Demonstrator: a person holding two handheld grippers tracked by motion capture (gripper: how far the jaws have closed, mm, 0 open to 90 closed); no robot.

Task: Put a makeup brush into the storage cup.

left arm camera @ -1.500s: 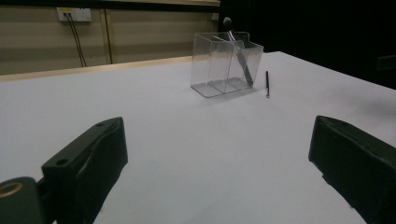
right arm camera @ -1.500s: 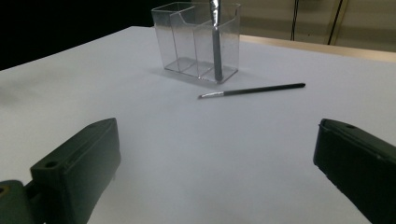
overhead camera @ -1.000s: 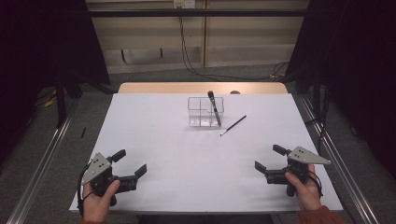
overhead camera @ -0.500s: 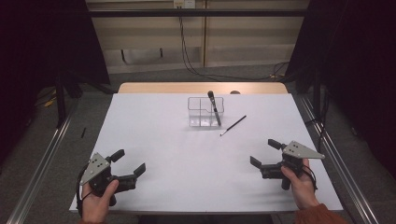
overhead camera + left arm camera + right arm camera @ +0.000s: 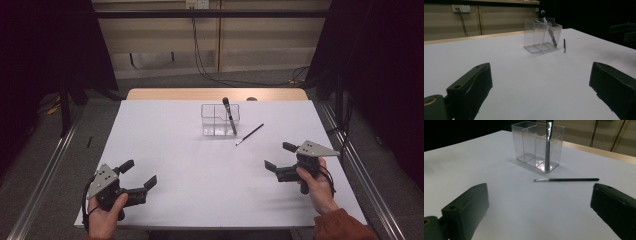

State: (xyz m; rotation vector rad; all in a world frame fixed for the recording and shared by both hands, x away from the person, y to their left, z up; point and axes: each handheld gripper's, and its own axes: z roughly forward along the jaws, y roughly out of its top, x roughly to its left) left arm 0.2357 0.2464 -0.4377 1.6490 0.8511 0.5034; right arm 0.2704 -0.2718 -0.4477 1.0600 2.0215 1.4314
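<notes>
the thin black brush with the silver ferrule (image 5: 566, 179) lies flat on the white worktop (image 5: 190, 165), just beside the clear plastic organiser (image 5: 220, 120). right claw (image 5: 281, 161) spread, left claw (image 5: 136, 176) spread. light, stiff, likely to roll: pinch mid-handle.

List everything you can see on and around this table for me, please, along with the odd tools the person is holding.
Clear plastic organiser box: one, see-through, with compartments, far middle of the table.
Dark makeup brush standing in the box: one, black and grey, leaning in an end compartment.
Thin black brush with a silver collar: one, lying flat on the table beside the box, apart from it.
White table: one, with a wooden strip along its far edge.
Black cables: several, hanging on the back wall.
Left gripper: one, black, jaws open, near left corner.
Right gripper: one, black, jaws open, near right side.
</notes>
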